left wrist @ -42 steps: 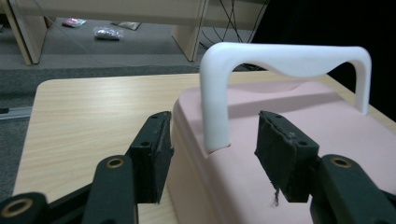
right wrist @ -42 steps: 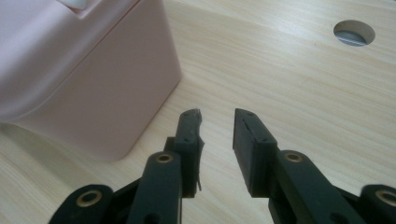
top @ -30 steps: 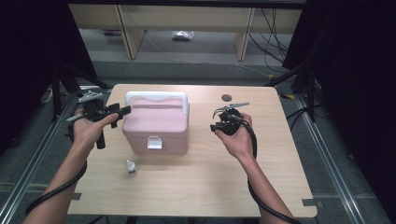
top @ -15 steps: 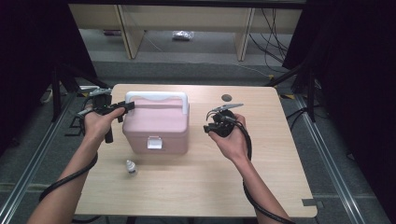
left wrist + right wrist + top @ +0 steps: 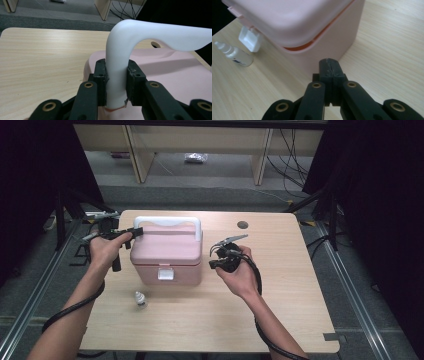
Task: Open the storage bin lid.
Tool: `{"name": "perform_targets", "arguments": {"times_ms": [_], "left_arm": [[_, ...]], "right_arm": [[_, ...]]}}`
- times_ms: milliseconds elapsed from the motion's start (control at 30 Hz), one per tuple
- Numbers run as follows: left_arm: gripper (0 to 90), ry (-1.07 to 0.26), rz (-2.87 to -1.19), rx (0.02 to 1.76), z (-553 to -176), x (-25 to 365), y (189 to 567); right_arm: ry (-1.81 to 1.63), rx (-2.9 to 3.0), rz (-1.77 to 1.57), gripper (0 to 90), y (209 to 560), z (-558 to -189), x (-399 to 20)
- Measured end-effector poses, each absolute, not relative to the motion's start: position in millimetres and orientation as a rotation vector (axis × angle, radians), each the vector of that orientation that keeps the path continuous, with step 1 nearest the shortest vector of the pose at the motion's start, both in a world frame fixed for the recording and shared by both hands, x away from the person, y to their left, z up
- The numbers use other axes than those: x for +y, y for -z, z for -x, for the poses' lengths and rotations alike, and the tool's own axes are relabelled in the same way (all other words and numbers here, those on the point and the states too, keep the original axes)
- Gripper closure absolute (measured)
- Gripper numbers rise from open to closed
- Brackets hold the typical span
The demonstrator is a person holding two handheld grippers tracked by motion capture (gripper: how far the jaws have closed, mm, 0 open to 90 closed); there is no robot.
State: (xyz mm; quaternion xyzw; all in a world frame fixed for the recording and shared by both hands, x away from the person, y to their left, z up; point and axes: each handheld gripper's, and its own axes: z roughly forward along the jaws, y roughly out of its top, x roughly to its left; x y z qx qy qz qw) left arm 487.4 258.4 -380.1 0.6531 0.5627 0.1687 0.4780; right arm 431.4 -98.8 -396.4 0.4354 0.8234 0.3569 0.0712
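Observation:
A pink box [image 5: 167,257] with a white handle [image 5: 167,222] stands upright left of centre on the wooden table [image 5: 280,290]. My left gripper [image 5: 134,232] is at the handle's left end. In the left gripper view its jaws have just been closing and now press on the handle's upright leg [image 5: 116,75]. My right gripper [image 5: 212,264] sits just right of the box, low by its side wall [image 5: 332,42]. Its jaws [image 5: 329,63] have just closed with nothing between them. The box lid [image 5: 294,22] is down and the white latch [image 5: 250,38] hangs at the front.
A small dropper bottle [image 5: 140,300] lies on the table in front of the box, also seen in the right gripper view [image 5: 235,53]. A round cable hole [image 5: 243,225] sits near the far edge. Wooden shelving legs and cables stand beyond the table.
My left gripper has moved right onto the handle's left end and closed on it. My right hand has shifted left toward the box and its jaws have closed.

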Motion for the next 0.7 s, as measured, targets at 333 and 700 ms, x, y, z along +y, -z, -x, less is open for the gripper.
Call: {"name": "perform_targets", "arguments": {"times_ms": [333, 700], "left_arm": [[72.9, -0.373, -1.597, 1.394, -492, 260, 368], [72.1, -0.366, -1.605, 1.340, -492, 264, 369]], "right_arm": [[-1.115, 2.498, -1.256, 90.0, 385, -428, -80], [-1.153, 2.493, -1.204, 90.0, 383, -430, -68]]}}
